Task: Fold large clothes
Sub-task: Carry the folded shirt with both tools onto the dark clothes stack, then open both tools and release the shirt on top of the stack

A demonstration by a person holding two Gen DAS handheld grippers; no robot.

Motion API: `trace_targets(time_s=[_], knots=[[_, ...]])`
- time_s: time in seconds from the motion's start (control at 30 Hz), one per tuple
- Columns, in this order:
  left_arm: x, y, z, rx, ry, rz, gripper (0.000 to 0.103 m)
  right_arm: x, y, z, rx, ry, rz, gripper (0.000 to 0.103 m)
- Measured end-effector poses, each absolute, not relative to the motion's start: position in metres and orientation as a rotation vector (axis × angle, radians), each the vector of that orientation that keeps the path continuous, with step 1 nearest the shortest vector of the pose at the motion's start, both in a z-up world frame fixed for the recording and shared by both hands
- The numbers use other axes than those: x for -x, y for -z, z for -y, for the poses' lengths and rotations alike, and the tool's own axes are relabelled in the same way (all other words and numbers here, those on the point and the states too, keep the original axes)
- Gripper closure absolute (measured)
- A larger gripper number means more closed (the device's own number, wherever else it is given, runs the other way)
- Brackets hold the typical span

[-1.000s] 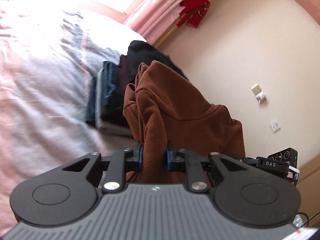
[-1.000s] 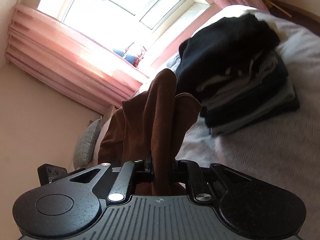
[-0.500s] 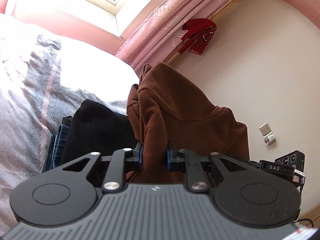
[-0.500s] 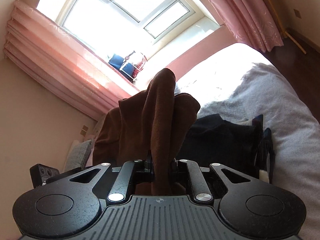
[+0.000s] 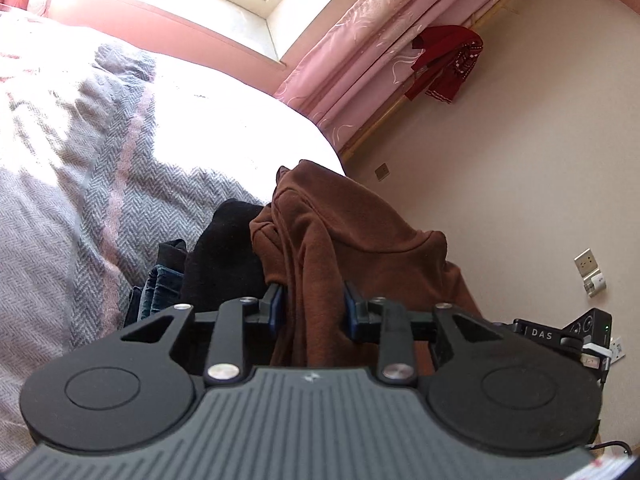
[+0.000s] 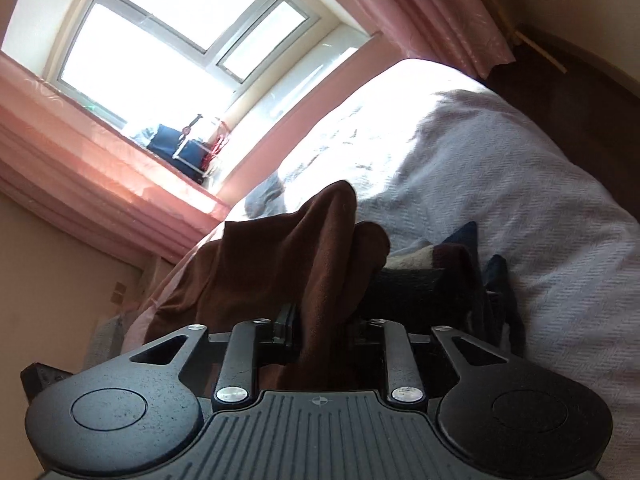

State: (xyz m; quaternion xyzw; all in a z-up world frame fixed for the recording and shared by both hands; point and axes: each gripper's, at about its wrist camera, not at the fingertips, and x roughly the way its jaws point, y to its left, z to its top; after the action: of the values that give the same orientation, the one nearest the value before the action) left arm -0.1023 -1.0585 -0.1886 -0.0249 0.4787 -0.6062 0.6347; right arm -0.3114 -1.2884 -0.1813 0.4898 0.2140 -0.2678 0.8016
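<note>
A brown sweatshirt (image 5: pixel 352 236) hangs folded between my two grippers, directly above a pile of folded dark clothes (image 5: pixel 224 248) on the bed (image 5: pixel 80 168). The jaws of my left gripper (image 5: pixel 312 308) are opening, with a thick bunch of the brown cloth still between the blue pads (image 5: pixel 276 306). In the right wrist view the sweatshirt (image 6: pixel 280 256) stands up in front of my right gripper (image 6: pixel 324 324). Those jaws are opening too, the cloth loose between them. The pile (image 6: pixel 440 280) lies just beyond and right of it.
The grey herringbone bedspread (image 6: pixel 500 152) runs up to a sunlit window (image 6: pixel 160 40) with pink curtains (image 5: pixel 360 60). A blue bag (image 6: pixel 180 148) sits on the sill. A red cloth (image 5: pixel 444 60) hangs on the cream wall, with sockets (image 5: pixel 588 268) lower down.
Both grippers carried the brown sweatshirt across and slightly down until it came over the dark pile. Their jaws, tight on the cloth before, now stand wider apart.
</note>
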Motion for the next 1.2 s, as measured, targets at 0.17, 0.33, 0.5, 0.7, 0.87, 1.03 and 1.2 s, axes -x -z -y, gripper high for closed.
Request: trace_targets(time_s=[0.17, 0.33, 0.5, 0.7, 0.87, 1.03, 1.2], knots=[[0.090, 0.154, 1.043, 0.037, 1.318, -0.902, 0.070, 0.321, 0.133, 1.260, -0.679, 0.848, -0.411, 0.068], [0.135, 0.128, 1.071, -0.110, 1.407, -0.724, 0.074, 0.272, 0.113, 1.231, -0.476, 0.677, -0.412, 0.068], [0.151, 0.178, 1.103, -0.296, 1.310, -0.751, 0.076, 0.238, 0.170, 1.244, -0.429, 0.786, -0.657, 0.068], [0.162, 0.152, 1.079, -0.342, 1.251, -0.641, 0.081, 0.288, 0.149, 1.200, -0.392, 0.806, -0.494, 0.068], [0.189, 0.112, 1.050, -0.367, 1.245, -0.594, 0.080, 0.313, 0.112, 1.146, -0.365, 0.793, -0.391, 0.068], [0.213, 0.095, 1.019, -0.370, 1.262, -0.593, 0.080, 0.311, 0.104, 1.106, -0.288, 0.757, -0.400, 0.068], [0.237, 0.119, 0.999, -0.396, 1.298, -0.630, 0.080, 0.292, 0.125, 1.091, -0.251, 0.742, -0.451, 0.068]])
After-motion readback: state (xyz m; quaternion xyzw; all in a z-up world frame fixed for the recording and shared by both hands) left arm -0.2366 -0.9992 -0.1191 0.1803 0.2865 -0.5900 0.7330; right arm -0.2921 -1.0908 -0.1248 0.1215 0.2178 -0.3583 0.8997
